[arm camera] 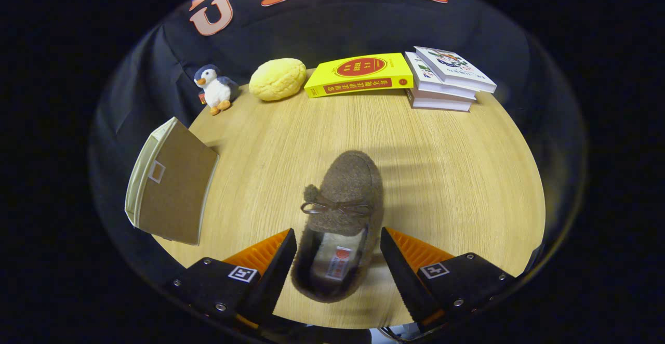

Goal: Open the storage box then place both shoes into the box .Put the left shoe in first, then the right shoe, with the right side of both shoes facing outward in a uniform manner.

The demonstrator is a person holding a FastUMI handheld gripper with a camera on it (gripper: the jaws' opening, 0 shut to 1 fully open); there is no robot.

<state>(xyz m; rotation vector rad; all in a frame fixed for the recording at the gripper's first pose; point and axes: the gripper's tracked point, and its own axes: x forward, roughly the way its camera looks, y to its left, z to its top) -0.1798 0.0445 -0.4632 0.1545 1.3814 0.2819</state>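
A brown fuzzy shoe [340, 214] with a small bow lies on the round wooden table [447, 177], toe pointing away from me. Its heel end sits between my fingers. My gripper [337, 248] is open, with the left finger close against the shoe's side and a small gap at the right finger. The storage box [171, 188], beige with a brown lid face, stands off to the left of the fingers at the table's edge. Whether its lid is open I cannot tell.
Along the far side of the table sit a plush penguin [214, 89], a yellow bun-shaped toy [278, 79], a yellow book [359, 75] and a stack of white books [447, 79]. Bare wood stretches to the right of the shoe.
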